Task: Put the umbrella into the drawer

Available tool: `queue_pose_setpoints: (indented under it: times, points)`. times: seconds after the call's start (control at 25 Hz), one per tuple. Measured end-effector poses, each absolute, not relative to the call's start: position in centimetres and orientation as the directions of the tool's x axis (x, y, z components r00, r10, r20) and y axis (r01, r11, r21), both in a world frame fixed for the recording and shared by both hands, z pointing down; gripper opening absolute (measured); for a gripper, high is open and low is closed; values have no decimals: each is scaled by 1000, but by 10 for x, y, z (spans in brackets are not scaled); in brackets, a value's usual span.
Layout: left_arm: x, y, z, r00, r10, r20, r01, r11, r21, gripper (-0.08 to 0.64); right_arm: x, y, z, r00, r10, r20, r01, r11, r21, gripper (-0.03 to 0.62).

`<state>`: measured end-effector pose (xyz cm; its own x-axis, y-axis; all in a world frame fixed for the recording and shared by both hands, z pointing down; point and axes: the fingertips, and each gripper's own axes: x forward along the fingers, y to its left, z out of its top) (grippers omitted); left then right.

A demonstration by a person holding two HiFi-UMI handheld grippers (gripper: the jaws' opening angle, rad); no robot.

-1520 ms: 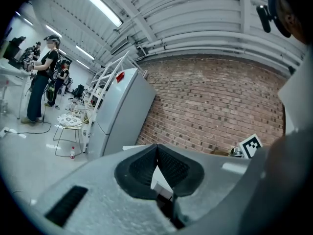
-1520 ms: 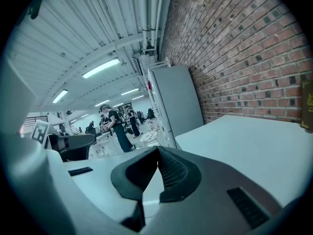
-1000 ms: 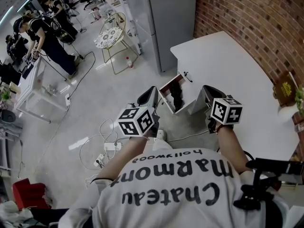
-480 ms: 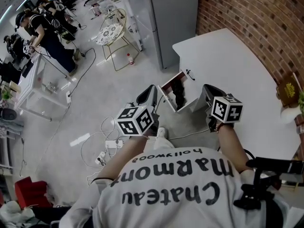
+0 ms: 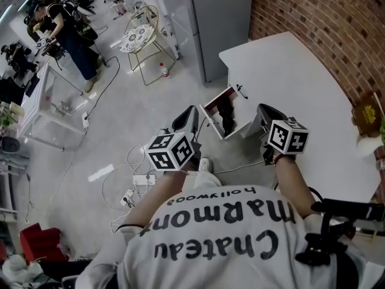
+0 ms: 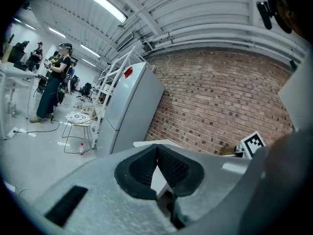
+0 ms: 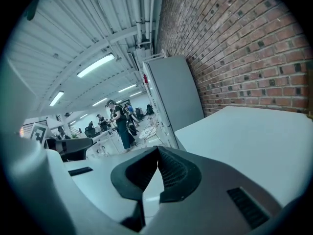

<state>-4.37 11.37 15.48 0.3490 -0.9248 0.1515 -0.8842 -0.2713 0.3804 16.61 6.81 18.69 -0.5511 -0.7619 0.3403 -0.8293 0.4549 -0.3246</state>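
A small white drawer (image 5: 210, 112) stands pulled out from the white counter's side, its handle (image 5: 239, 91) at the far end. A black folded umbrella (image 5: 225, 115) lies inside it. My left gripper (image 5: 189, 119) hovers just left of the drawer, jaws shut on nothing; in the left gripper view its pads (image 6: 157, 156) meet. My right gripper (image 5: 268, 114) hangs just right of the drawer over the counter edge, also shut and empty, with its tips (image 7: 157, 156) closed in the right gripper view.
The white counter (image 5: 289, 71) runs along a brick wall (image 5: 325, 17), with a brown box (image 5: 365, 114) on its right end. A grey fridge (image 5: 210, 17), a wire chair (image 5: 139, 40), floor cables and a power strip (image 5: 136, 182), a glass table (image 5: 51, 110) and people (image 5: 66, 26) fill the left.
Both grippers have drifted slightly and stay shut. The drawer and umbrella sit a little higher in the picture. The person at the far left has moved further off.
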Motion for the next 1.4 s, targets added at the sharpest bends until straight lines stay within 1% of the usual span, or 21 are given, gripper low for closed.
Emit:
queue_pose_setpoints:
  times: [0.16, 0.44, 1.4]
  points:
    - [-46, 111, 157, 343, -926, 156, -886, -263, 382, 15, 170, 62, 187, -540, -775, 330, -830, 423, -364, 14]
    - [-48, 107, 159, 341, -927, 155, -888, -263, 377, 15, 160, 61, 190, -549, -758, 353, -835, 478, -274, 14]
    - [-51, 102, 159, 326, -934, 149, -889, -249, 385, 15, 156, 54, 192, -568, -739, 362, -823, 504, -262, 14]
